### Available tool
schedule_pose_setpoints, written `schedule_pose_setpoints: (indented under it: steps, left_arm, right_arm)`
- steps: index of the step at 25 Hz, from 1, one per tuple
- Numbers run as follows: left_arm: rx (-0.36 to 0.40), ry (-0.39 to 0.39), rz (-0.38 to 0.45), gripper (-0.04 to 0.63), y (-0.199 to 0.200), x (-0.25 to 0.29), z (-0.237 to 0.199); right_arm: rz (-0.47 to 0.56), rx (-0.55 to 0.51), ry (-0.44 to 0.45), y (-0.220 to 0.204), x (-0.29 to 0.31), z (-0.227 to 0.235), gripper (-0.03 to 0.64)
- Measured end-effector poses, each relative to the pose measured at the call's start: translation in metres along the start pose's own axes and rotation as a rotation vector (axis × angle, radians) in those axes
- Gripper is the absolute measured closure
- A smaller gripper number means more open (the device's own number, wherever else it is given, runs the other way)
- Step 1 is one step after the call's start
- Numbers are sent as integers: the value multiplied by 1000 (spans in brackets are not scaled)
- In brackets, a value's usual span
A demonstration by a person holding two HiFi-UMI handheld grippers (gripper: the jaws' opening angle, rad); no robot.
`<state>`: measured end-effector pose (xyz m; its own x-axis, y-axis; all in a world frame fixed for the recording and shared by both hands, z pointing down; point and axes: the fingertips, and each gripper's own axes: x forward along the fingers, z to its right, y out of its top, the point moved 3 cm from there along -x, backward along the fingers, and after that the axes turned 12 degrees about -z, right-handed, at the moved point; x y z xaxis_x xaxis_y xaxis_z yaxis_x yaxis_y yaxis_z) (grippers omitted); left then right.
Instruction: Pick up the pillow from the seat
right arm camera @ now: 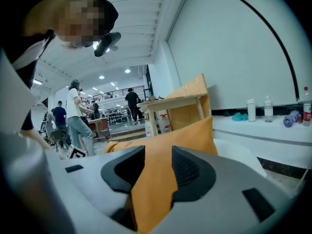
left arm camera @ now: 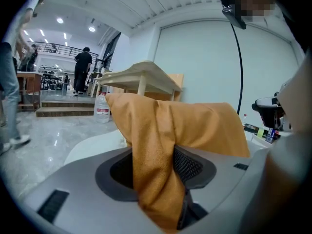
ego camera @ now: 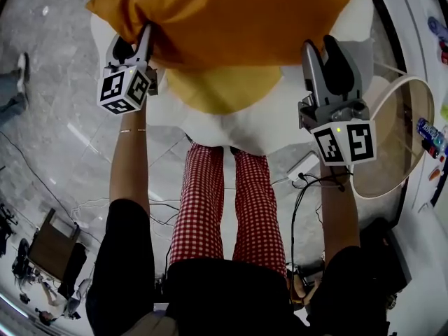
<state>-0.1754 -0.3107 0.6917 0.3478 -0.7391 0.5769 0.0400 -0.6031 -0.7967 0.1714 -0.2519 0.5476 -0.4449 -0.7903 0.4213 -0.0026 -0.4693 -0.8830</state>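
The orange pillow (ego camera: 231, 19) hangs across the top of the head view, above a white seat (ego camera: 245, 135) with a yellow cushion (ego camera: 224, 89) on it. My left gripper (ego camera: 143, 37) is shut on the pillow's left corner; in the left gripper view the fabric (left arm camera: 156, 145) is bunched tight between the pads of that gripper (left arm camera: 153, 167). My right gripper (ego camera: 324, 51) is at the pillow's lower right edge. In the right gripper view a flap of the pillow (right arm camera: 185, 140) lies between the parted jaws of that gripper (right arm camera: 158, 169), loose on the left side.
A round wooden-rimmed side table (ego camera: 395, 138) stands close to my right hand, with a counter holding bottles (ego camera: 430, 135) beyond it. Cables (ego camera: 308, 180) run over the marble floor. A wooden table (left arm camera: 144, 77) and several people stand farther off.
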Motion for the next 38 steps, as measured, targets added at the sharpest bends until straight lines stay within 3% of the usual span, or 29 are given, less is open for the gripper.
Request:
schedule_pose_setpoints:
  steps: [5, 9, 15, 21, 32, 38]
  left_arm:
    - [-4, 6, 3, 368, 2, 0, 1]
    - [-11, 14, 5, 368, 0, 2, 1]
    - [-1, 28, 4, 370, -1, -2, 2]
    - [-1, 31, 1, 370, -2, -4, 4]
    - [-1, 42, -3, 370, -3, -7, 9]
    - [2, 49, -5, 370, -4, -7, 12]
  right_arm:
    - [-34, 22, -19, -8, 6, 22, 391]
    - [-61, 3, -45, -15, 11, 35, 364]
    - [-94, -37, -14, -26, 20, 42, 332]
    - [-115, 23, -60, -40, 26, 68, 278]
    - [-188, 60, -69, -61, 37, 96, 230]
    - [-222, 9, -16, -63, 47, 105, 220]
